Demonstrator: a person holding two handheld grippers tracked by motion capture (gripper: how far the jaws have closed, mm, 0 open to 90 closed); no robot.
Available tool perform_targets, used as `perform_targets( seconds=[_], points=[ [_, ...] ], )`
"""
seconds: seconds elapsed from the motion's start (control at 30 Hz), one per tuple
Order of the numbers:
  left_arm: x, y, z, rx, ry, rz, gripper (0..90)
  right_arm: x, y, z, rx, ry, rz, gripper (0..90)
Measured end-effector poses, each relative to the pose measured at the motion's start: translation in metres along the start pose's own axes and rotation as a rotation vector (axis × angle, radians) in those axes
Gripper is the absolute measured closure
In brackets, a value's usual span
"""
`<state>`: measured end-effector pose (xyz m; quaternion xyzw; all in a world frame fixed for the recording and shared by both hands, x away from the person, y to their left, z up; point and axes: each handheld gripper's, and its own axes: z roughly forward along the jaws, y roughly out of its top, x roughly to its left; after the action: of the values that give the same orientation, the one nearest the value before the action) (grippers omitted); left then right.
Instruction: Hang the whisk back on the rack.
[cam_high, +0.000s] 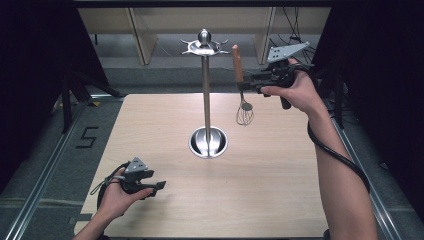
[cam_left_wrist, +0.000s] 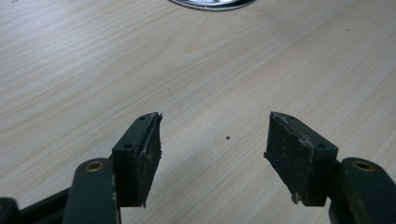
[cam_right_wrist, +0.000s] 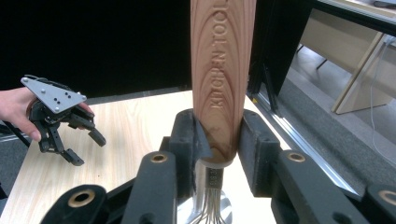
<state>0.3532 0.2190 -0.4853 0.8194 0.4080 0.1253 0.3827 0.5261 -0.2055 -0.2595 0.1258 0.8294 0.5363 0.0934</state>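
Note:
A whisk with a wooden handle (cam_high: 237, 63) and a wire head (cam_high: 244, 115) hangs upright above the table's far right. My right gripper (cam_high: 251, 83) is shut on the handle's lower end, near the metal neck. In the right gripper view both pads press the handle (cam_right_wrist: 223, 79), which is engraved "KITCHEN TOOL". A steel stand (cam_high: 206, 95) rises from a round base (cam_high: 208, 143) at the table's middle, with a hook crown (cam_high: 204, 46) on top, left of the whisk. My left gripper (cam_high: 156, 189) rests low at the front left, open and holding nothing (cam_left_wrist: 212, 140).
The wooden table (cam_high: 280, 190) has bare surface around the stand's base. Metal rails run along both sides. A "5" marking (cam_high: 87, 136) lies on the floor at the left. Dark curtains flank the table, and desks stand behind it.

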Motion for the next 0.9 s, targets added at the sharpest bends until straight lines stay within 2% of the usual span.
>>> perform_targets(
  seconds=[0.07,0.17,0.43,0.47,0.5,0.6,0.7,0.77,0.8,0.83,0.9],
  points=[
    [-0.0001,0.0000,-0.0001,0.000,-0.004,0.000,34.5,0.0000,0.0005,-0.0001,-0.001,-0.003,0.008,69.7],
    [0.0001,0.0001,-0.0003,0.005,-0.007,0.004,34.5,-0.0005,0.0012,0.0014,-0.016,-0.006,-0.009,69.7],
    [-0.0001,0.0000,-0.0003,0.001,-0.005,0.001,34.5,0.0009,0.0022,0.0024,0.002,0.013,0.006,69.7],
    [0.0001,-0.0001,-0.0001,0.001,-0.008,0.002,34.5,-0.0008,0.0029,0.0027,-0.001,0.012,-0.017,69.7],
    [0.0000,0.0000,0.0000,0.001,-0.007,0.000,34.5,-0.0009,0.0032,0.0029,-0.001,0.013,-0.020,69.7],
    [0.0002,0.0000,0.0003,0.002,-0.006,0.002,34.5,-0.0006,0.0039,0.0034,0.003,0.019,-0.010,69.7],
    [0.0004,0.0000,0.0003,0.004,0.000,0.005,34.5,-0.0014,0.0045,0.0048,-0.001,0.015,-0.020,69.7],
    [0.0004,0.0000,0.0003,0.004,-0.001,0.004,34.5,-0.0004,0.0051,0.0055,0.001,0.014,-0.005,69.7],
    [0.0004,0.0000,0.0003,0.005,-0.001,0.005,34.5,-0.0007,0.0055,0.0056,-0.003,0.009,-0.016,69.7],
    [0.0004,0.0000,0.0004,0.005,-0.001,0.005,34.6,0.0003,0.0058,0.0058,0.001,0.012,0.000,69.7],
    [0.0004,-0.0001,0.0004,0.005,-0.001,0.005,34.5,-0.0008,0.0069,0.0054,0.011,0.020,-0.008,69.7]
  ],
)
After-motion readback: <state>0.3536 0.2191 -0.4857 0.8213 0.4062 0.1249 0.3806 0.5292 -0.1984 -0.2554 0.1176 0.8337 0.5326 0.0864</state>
